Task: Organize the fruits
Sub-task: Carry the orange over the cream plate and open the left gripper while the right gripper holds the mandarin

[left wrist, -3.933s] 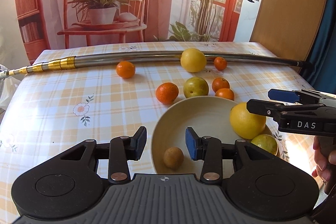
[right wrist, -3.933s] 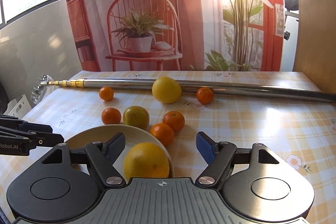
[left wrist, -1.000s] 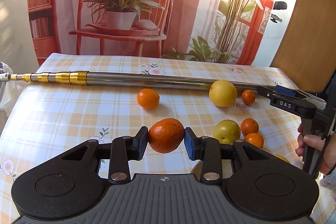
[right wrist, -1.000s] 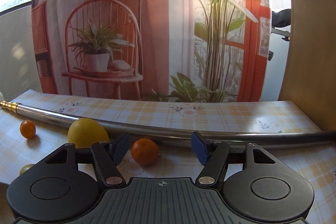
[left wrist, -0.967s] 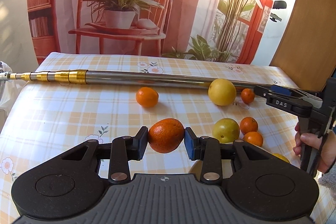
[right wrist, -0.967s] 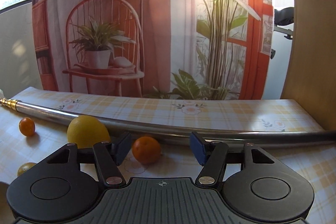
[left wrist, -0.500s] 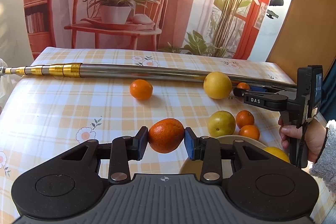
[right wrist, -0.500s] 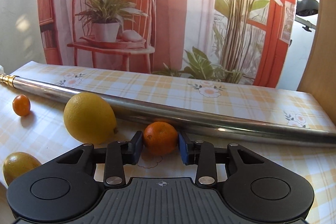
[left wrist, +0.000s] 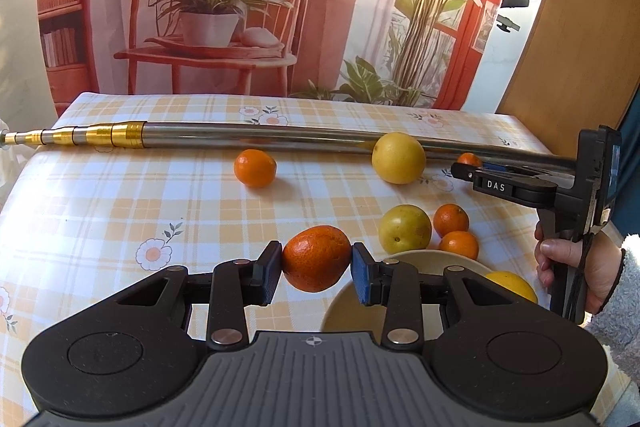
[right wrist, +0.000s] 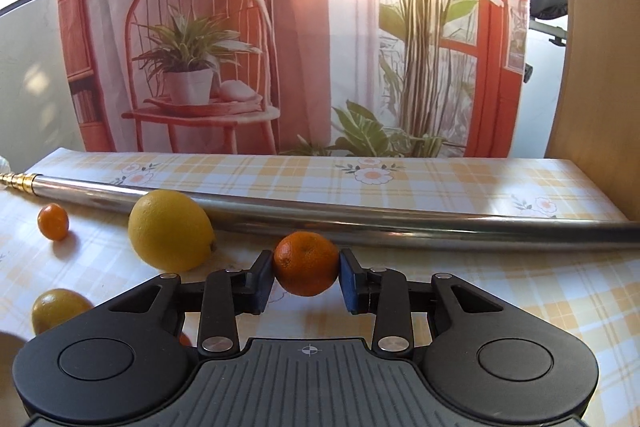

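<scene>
A: Left wrist view first. What does the left gripper (left wrist: 316, 270) hold?

B: Its two black fingers pinch a large, rough-skinned orange mandarin (left wrist: 316, 257) at lower centre of the frame, above the yellow-checked flowered tablecloth (left wrist: 120, 211).

A: And around it?

B: Just right of the fingers the rim of a pale beige round bowl (left wrist: 416, 259) shows, with a big yellow citrus (left wrist: 514, 285) inside at its right edge. Above the bowl sit a yellow-green round fruit (left wrist: 405, 229) and two small oranges (left wrist: 451, 219), close together. Further up, a lone small orange (left wrist: 255, 167) and a large yellow lemon (left wrist: 398, 157) lie just in front of a long steel pole with gold rings (left wrist: 240, 135), which crosses the frame. At right, a hand (left wrist: 576, 263) in a fluffy grey sleeve (left wrist: 612, 307) grips the right gripper (left wrist: 466, 169).

A: Right wrist view?

B: That tool's blue-padded fingers are pressed on a small smooth tangerine (right wrist: 306, 263) at centre frame, right before the pole (right wrist: 400, 221). The lemon (right wrist: 170, 229) sits just left of it, the lone orange (right wrist: 53, 221) at far left, and the yellow-green fruit (right wrist: 56, 307) at lower left, partly behind the gripper body.
</scene>
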